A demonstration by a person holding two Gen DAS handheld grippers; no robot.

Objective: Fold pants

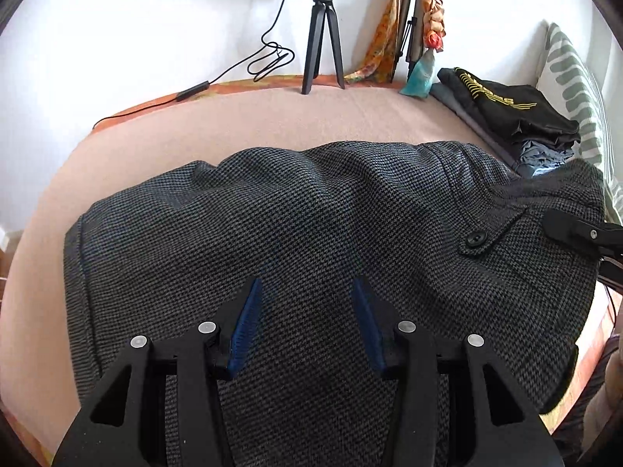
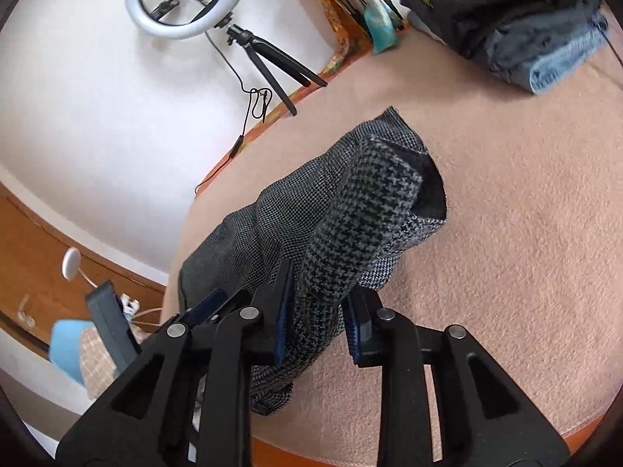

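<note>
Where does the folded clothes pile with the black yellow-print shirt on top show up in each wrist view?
Left wrist: the clothes pile sits upper right, at the far right of the bed, beyond the grey houndstooth pants.
Right wrist: the clothes pile fills the top right corner, past the pants held in the right gripper.
Shared landmark: the black tripod against the white wall.

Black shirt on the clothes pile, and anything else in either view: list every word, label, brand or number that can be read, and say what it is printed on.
Nothing can be read.
Black shirt on the folded pile: a yellow print, too blurred and creased to read in both views.
Houndstooth pants: a button with no visible marking; no label shows.
Ring light and its tripod: no visible text.
</note>
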